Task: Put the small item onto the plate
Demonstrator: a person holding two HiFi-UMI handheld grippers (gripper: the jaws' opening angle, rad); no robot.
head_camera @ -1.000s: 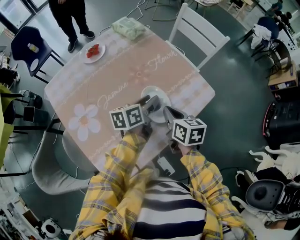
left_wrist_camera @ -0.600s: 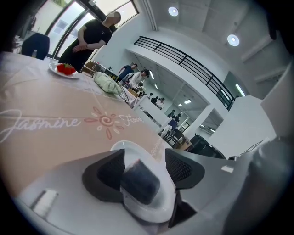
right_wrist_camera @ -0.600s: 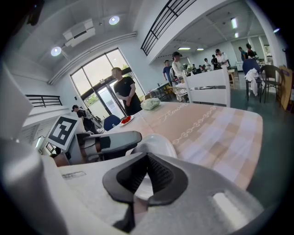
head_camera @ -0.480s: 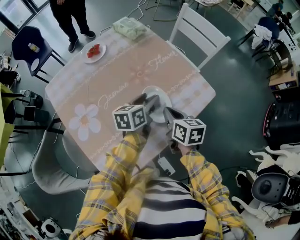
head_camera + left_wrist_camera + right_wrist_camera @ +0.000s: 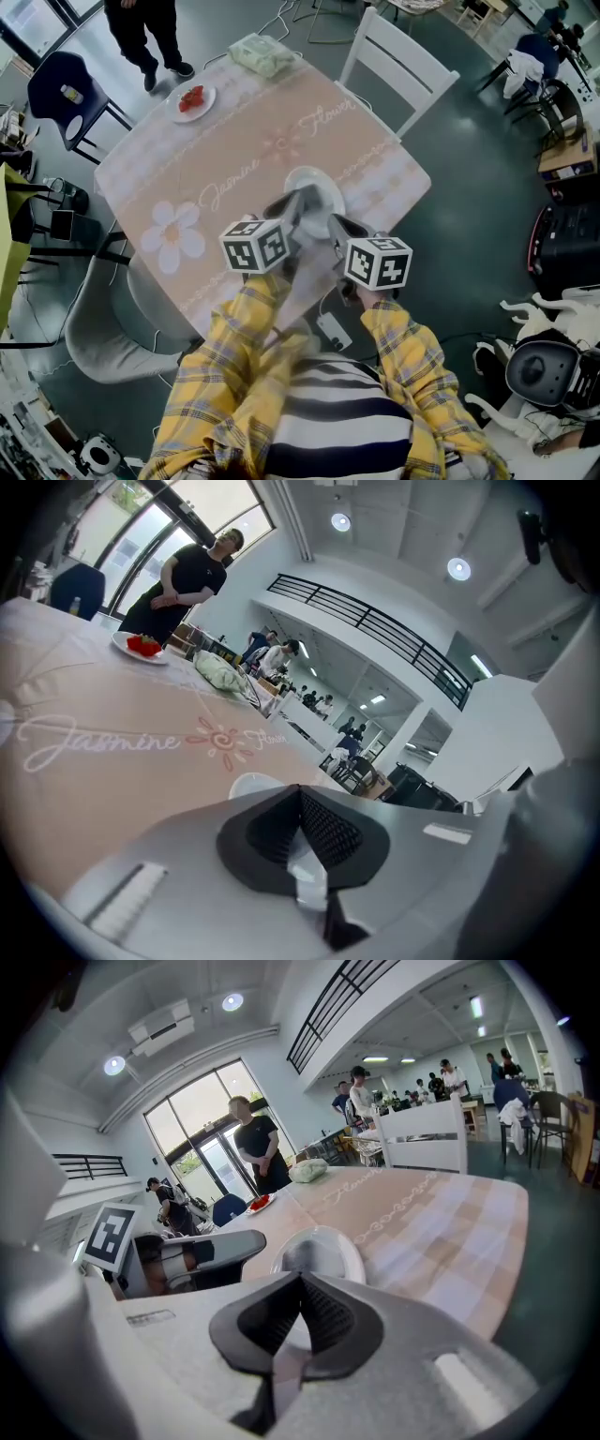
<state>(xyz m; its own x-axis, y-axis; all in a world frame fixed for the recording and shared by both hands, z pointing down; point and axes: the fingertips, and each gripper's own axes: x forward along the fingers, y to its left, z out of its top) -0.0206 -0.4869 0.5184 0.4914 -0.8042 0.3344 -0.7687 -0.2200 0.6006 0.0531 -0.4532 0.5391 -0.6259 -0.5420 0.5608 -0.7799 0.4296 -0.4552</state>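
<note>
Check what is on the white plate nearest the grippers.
Nothing shows on the visible part of the white plate; its near part is covered by the shut right gripper.

Two white plates are counted on one bench [image 5: 234, 155]: a near plate [image 5: 325, 184] and a far plate [image 5: 176, 112] bearing red food [image 5: 190, 97]. One pale green bundle [image 5: 260, 54] is counted. Three chairs are counted: a white chair [image 5: 398, 66], a blue chair [image 5: 56, 89], a grey chair [image 5: 98, 328].

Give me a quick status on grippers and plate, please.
Left gripper shut, empty; right gripper shut, empty. Near plate looks bare. Red bits on far plate; path clear.
</note>
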